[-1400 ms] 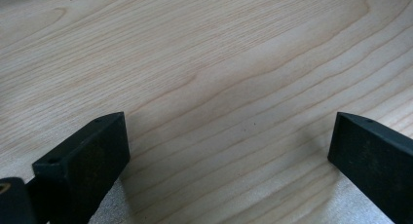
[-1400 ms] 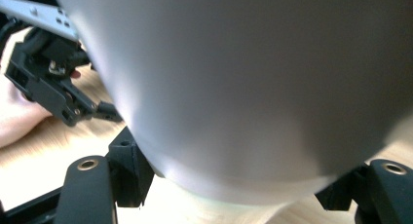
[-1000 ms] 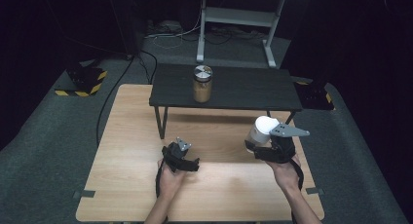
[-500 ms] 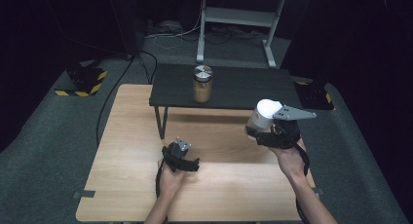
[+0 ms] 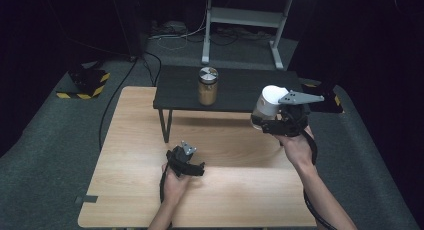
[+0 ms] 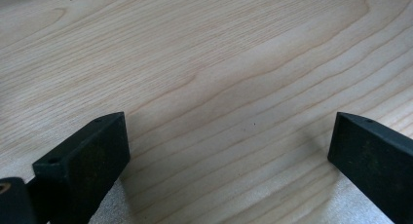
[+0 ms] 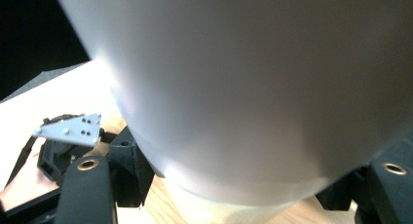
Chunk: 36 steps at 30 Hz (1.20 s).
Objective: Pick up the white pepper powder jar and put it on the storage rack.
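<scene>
My right gripper (image 5: 274, 121) is shut on a white-capped container (image 5: 266, 104) and holds it in the air above the right side of the wooden table (image 5: 225, 140). In the right gripper view the container's white body (image 7: 253, 87) looms close between the black jaws of that gripper (image 7: 234, 187). My left gripper (image 5: 186, 157) rests low over the table's middle. In the left gripper view its jaws (image 6: 229, 151) stand wide open over bare wood grain, with nothing between them.
A low black table (image 5: 235, 92) stands at the wooden table's far edge with a metal-lidded jar of amber contents (image 5: 207, 85) on it. A grey desk frame (image 5: 245, 20) and cables lie behind, and a yellow-black striped block (image 5: 82, 87) sits on the floor at left.
The right hand has lifted the white-capped container higher above the table, toward the low black table's front edge. The left gripper has stayed where it was.
</scene>
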Each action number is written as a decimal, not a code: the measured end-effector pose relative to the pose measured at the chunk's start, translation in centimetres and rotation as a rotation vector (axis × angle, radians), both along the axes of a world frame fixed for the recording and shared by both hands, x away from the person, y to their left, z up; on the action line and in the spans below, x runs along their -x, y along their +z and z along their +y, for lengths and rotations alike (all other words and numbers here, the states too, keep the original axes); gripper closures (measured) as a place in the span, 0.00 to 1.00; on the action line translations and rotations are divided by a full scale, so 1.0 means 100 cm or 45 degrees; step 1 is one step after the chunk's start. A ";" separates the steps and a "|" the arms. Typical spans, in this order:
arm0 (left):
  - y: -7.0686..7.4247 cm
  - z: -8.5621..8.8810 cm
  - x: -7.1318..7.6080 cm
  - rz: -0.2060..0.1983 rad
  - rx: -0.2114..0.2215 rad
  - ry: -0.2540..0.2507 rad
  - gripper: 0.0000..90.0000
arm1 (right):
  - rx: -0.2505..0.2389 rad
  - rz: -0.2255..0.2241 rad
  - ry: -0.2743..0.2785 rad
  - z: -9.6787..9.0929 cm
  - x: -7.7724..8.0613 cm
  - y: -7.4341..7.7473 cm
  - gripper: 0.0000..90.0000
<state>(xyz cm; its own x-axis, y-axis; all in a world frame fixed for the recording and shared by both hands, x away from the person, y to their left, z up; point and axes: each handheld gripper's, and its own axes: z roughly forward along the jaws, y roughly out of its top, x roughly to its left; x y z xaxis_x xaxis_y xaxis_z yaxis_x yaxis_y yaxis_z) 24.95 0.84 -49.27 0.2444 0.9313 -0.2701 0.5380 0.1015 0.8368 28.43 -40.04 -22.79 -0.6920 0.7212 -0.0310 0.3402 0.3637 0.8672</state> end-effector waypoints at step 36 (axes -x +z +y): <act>0.004 0.003 -0.001 0.019 -0.034 -0.026 0.02 | 0.050 0.056 -0.174 0.040 -0.064 0.017 0.33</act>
